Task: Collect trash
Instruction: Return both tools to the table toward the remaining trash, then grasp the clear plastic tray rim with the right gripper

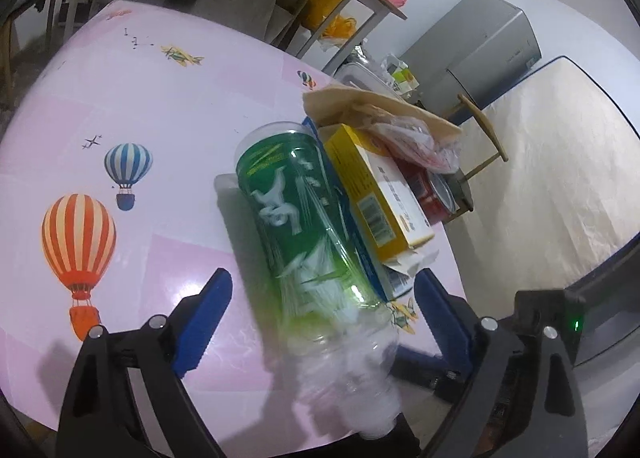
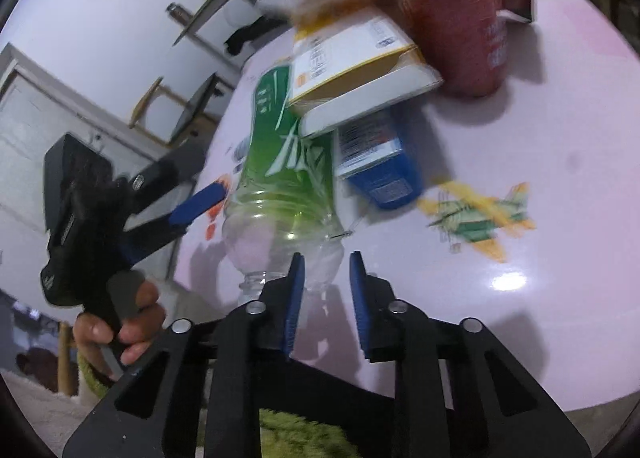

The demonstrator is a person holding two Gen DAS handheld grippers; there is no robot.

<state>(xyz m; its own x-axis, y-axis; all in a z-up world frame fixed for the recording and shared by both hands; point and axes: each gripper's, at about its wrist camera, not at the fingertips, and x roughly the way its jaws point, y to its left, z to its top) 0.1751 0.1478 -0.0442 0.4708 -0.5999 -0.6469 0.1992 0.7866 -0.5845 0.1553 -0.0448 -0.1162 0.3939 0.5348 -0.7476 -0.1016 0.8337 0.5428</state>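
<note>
An empty clear plastic bottle with a green label (image 1: 296, 218) (image 2: 288, 162) lies on the pink table (image 1: 160, 106), neck toward me. My left gripper (image 1: 324, 298) stands wide open astride its lower part, and neither blue pad touches it. In the right wrist view the left gripper's blue finger (image 2: 196, 202) sits beside the bottle's shoulder. My right gripper (image 2: 325, 278) has its jaws narrowed to a small gap at the bottle's clear shoulder, close to the neck (image 2: 252, 282). Only table surface shows between its pads.
A yellow and white carton (image 1: 376, 194) (image 2: 352, 62) leans on the bottle, above a blue carton (image 2: 380, 162). A red can (image 2: 456, 26) and a brown paper bag with crumpled plastic (image 1: 380, 110) lie behind. A hand (image 2: 120, 322) holds the left gripper. The table edge is close on the right (image 1: 452, 250).
</note>
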